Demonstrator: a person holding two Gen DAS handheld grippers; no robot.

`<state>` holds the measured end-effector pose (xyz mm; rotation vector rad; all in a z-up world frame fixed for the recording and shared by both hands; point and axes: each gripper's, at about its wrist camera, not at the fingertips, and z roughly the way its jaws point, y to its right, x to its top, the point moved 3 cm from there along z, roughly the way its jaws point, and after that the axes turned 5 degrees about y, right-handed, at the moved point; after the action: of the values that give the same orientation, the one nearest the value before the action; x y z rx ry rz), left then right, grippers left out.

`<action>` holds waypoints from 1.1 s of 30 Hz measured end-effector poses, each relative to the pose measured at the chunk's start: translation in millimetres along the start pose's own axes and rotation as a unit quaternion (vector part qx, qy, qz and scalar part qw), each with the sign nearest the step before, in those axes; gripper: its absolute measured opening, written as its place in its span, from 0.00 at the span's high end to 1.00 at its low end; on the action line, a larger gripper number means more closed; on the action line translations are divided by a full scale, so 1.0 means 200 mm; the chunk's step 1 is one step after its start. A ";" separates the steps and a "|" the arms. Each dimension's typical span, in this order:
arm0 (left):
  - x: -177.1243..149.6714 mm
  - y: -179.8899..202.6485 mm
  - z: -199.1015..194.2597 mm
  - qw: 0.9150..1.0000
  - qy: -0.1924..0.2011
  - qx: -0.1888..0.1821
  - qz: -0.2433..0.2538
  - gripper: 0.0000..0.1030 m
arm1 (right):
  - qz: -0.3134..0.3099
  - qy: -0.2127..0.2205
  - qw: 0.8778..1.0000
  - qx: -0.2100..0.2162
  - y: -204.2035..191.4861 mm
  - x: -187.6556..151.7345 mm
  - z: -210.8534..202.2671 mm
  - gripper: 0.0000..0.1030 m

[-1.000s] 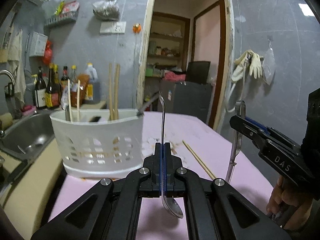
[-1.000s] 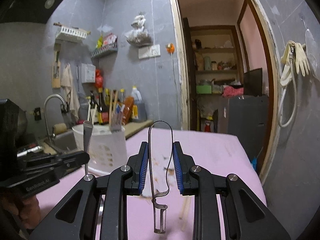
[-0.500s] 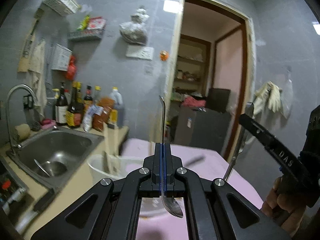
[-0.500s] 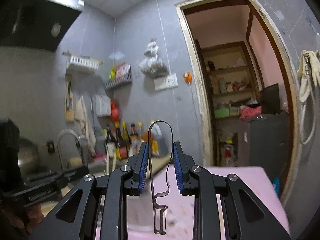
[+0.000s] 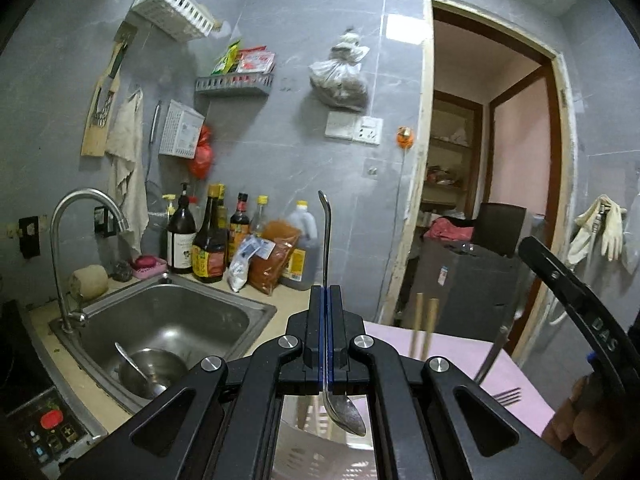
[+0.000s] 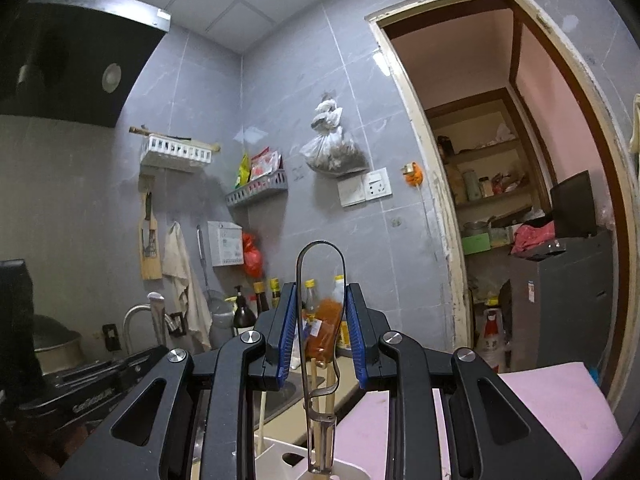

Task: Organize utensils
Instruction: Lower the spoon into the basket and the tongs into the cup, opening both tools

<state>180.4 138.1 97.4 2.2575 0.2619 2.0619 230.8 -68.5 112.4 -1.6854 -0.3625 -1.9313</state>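
Observation:
In the left wrist view my left gripper (image 5: 326, 294) is shut on a metal spoon (image 5: 327, 240), handle up and bowl hanging down. Below it lies the white slotted utensil basket (image 5: 320, 456), with two chopsticks (image 5: 424, 328) standing in it. My right gripper (image 6: 320, 320) is shut on a wire-loop metal peeler (image 6: 320, 440), whose blade end hangs just above the basket (image 6: 276, 452). Each gripper shows in the other's view: the right gripper (image 5: 536, 248) at the right edge, the left gripper (image 6: 156, 354) at the lower left.
The basket sits on a pink table (image 6: 552, 400). A fork (image 5: 508, 396) lies on it. To the left are a steel sink (image 5: 168, 320) with a ladle and bowl, a tap (image 5: 60, 240) and sauce bottles (image 5: 208, 248). An open doorway (image 5: 492, 200) is at the right.
Both grippers have risen and tilted up with spoon and peeler still held. The basket has dropped to the bottom edge of both views, and the sink now fills the left view's lower left.

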 end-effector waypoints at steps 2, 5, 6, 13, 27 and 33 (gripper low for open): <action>-0.02 -0.02 0.04 1.000 -0.006 0.007 -0.001 1.00 | 0.001 -0.005 1.000 0.002 0.00 -0.03 0.03 0.79; -0.08 -0.03 0.10 1.000 -0.019 0.020 0.006 1.00 | -0.004 -0.015 1.000 -0.001 0.00 -0.09 0.07 0.79; -0.10 -0.03 0.12 1.000 -0.023 0.021 0.006 1.00 | -0.007 -0.019 1.000 -0.005 0.00 -0.12 0.09 0.79; -0.24 -0.04 0.20 0.998 -0.054 0.014 0.005 1.00 | -0.022 -0.052 0.998 -0.016 0.00 -0.28 0.13 0.79; -0.32 -0.01 0.21 0.995 -0.093 -0.037 -0.017 0.99 | -0.049 -0.092 0.994 -0.013 0.00 -0.37 0.10 0.75; -0.29 -0.03 0.18 0.993 -0.091 -0.059 -0.048 0.95 | -0.037 -0.096 0.995 -0.012 0.01 -0.36 0.08 0.67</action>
<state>210.7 135.7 35.3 2.2950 0.2240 1.7621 250.6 -46.0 44.9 -1.9041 -0.4833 -1.8363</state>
